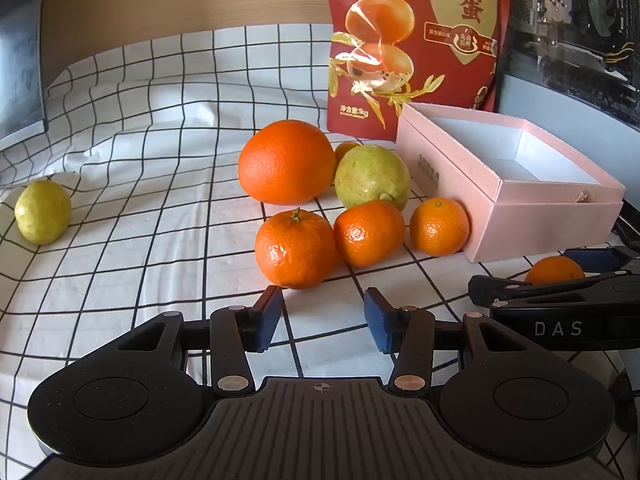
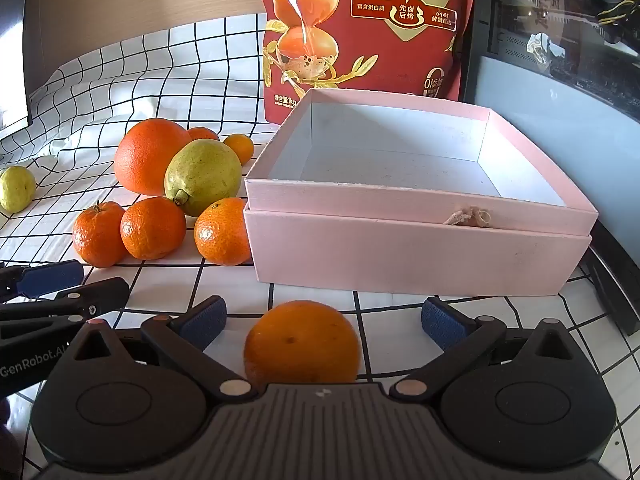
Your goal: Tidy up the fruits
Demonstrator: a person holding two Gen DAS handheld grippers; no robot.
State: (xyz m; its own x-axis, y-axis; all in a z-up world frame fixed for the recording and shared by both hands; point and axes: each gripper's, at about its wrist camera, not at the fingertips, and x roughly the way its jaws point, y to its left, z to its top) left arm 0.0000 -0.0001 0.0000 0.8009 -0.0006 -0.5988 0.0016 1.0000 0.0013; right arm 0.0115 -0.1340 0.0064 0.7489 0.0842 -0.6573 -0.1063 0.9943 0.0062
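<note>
Jaws first: right gripper [image 2: 322, 322] is spread wide, a mandarin [image 2: 302, 342] sitting on the cloth between the blue pads [image 2: 442, 322], clear gap on both sides, nothing pressing it. Left gripper [image 1: 323, 318] is part open with nothing between its jaws; it hovers over bare cloth just short of the stemmed mandarin [image 1: 295, 247]. Both point down at a slant, and the right one shows at the right edge of the left wrist view.

Just ahead of the right jaws: pink box [image 2: 416, 256], lid off, inside bare white, small string tab on the front wall. Smaller mandarin [image 2: 222, 232] touches the box's left front corner.

Left of the box, a cluster: two more mandarins in a row with that one, the middle one [image 2: 153, 227] touching the stemmed one. Behind them a green guava [image 2: 203, 176] leans against a big orange [image 2: 150, 154]. Two small mandarins [image 2: 239, 148] sit behind those, partly hidden.

Second, smaller guava [image 1: 43, 212] lies alone far left, well apart from the cluster.

Everything rests on a white black-grid cloth [image 1: 160, 200] covering the tabletop. Red snack bag [image 2: 368, 28] stands upright behind the box. Dark glass-sided case [image 2: 560, 40] at far right.
</note>
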